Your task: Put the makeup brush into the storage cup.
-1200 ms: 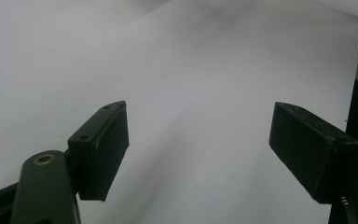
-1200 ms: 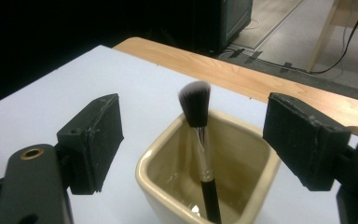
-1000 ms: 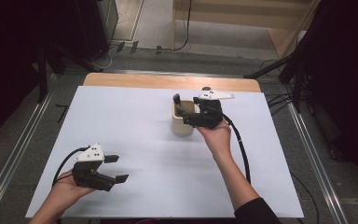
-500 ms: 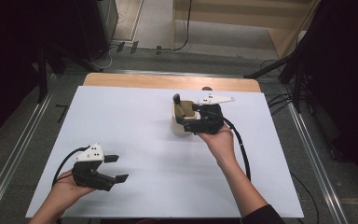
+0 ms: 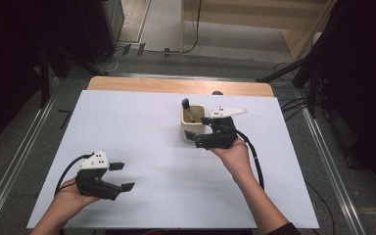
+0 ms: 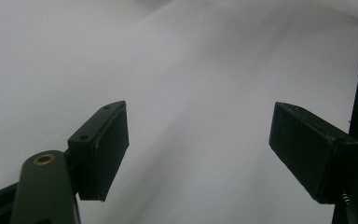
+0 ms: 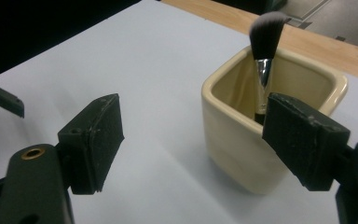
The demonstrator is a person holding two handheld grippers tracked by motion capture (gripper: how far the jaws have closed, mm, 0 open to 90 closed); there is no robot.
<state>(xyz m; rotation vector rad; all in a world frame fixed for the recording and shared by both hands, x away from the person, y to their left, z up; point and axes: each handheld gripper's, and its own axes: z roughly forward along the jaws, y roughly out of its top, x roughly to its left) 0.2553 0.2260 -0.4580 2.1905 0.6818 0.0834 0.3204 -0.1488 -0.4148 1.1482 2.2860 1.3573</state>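
A cream square cup (image 5: 193,122) stands right of the middle of the white table, with a black makeup brush (image 5: 186,105) upright in it, bristles up. My right gripper (image 5: 199,128) is open at the cup's near right corner, nothing pressed between its pads. In the right gripper view the cup (image 7: 247,140) and brush (image 7: 265,35) lie just beyond the open right gripper (image 7: 200,140), partly behind the right-hand jaw. Near the front left of the table my left gripper (image 5: 122,176) is open and holds nothing. The left gripper view has the left gripper (image 6: 198,149) over bare white table.
A white sheet (image 5: 142,122) covers the table, and a wooden strip (image 5: 176,85) shows along its far edge. A black cable (image 5: 257,161) trails from the right gripper along the forearm. Metal rails (image 5: 323,147) and dark floor flank the table.
The right gripper has drawn back slightly toward the person, away from the cup. The brush stays in the cup. The left gripper has not moved.
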